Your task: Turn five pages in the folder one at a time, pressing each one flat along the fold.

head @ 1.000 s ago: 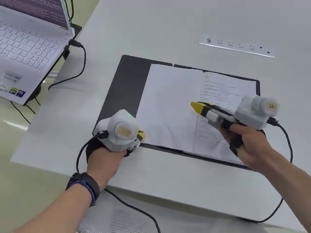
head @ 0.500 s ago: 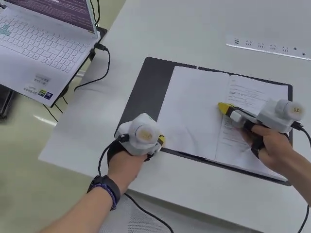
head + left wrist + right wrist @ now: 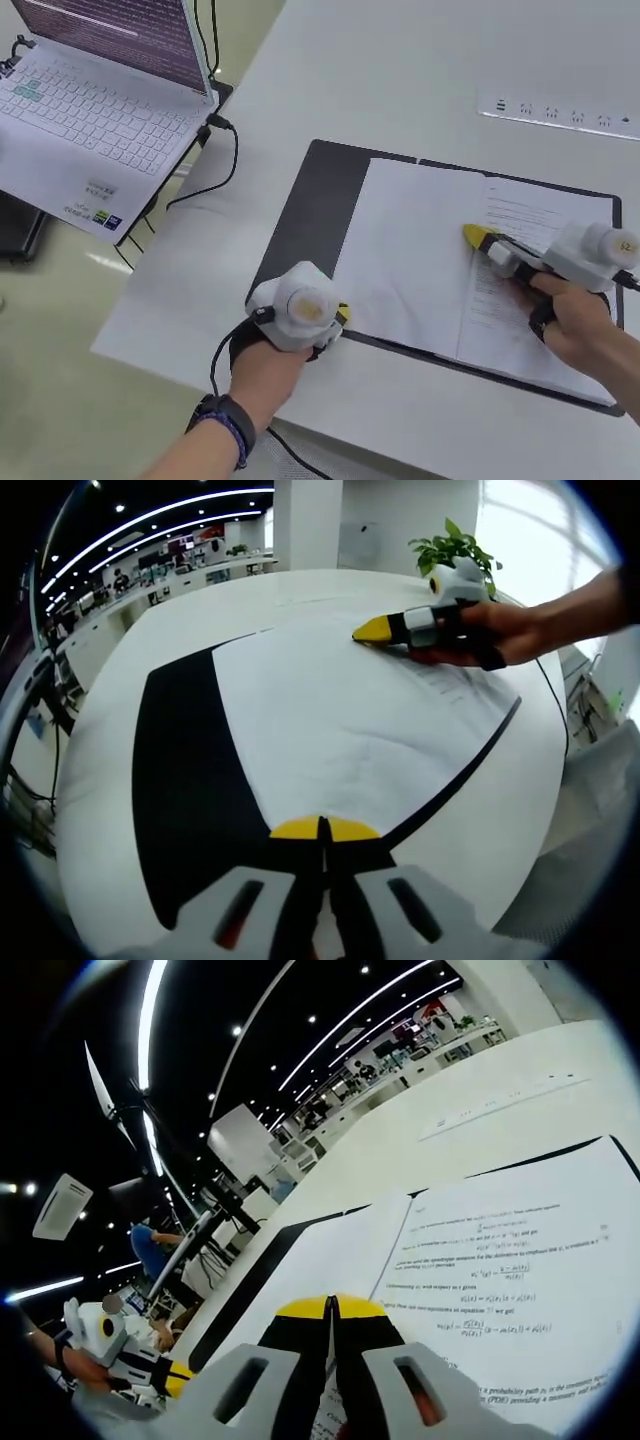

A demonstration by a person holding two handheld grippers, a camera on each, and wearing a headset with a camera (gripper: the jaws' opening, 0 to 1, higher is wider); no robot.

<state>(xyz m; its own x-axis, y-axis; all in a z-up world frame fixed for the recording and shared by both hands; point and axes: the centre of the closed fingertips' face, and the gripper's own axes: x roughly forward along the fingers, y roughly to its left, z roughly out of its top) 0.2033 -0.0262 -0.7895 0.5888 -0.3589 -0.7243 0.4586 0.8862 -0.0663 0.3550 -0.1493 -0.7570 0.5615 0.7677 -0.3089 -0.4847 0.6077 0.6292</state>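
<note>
A black flat folder [image 3: 310,210] lies open on the white tabletop [image 3: 400,70]. A blank white page [image 3: 405,250] lies over its left side, and a white page with printed lines [image 3: 525,215] lies on its right side. The right gripper [image 3: 476,237] has its two yellow tips shut tight together with nothing between them. The tips touch the paper right at the fold, between the two pages. The left gripper [image 3: 342,315] is closed too and holds nothing. It sits at the near edge of the folder, by the bottom of the blank page. I think this is the pressing step: the turned page is down and the right gripper is flattening it along the fold. Next, I think the right gripper needs to slide along the fold, then go to the outer edge of the printed page and pinch just one sheet to lift it over
</note>
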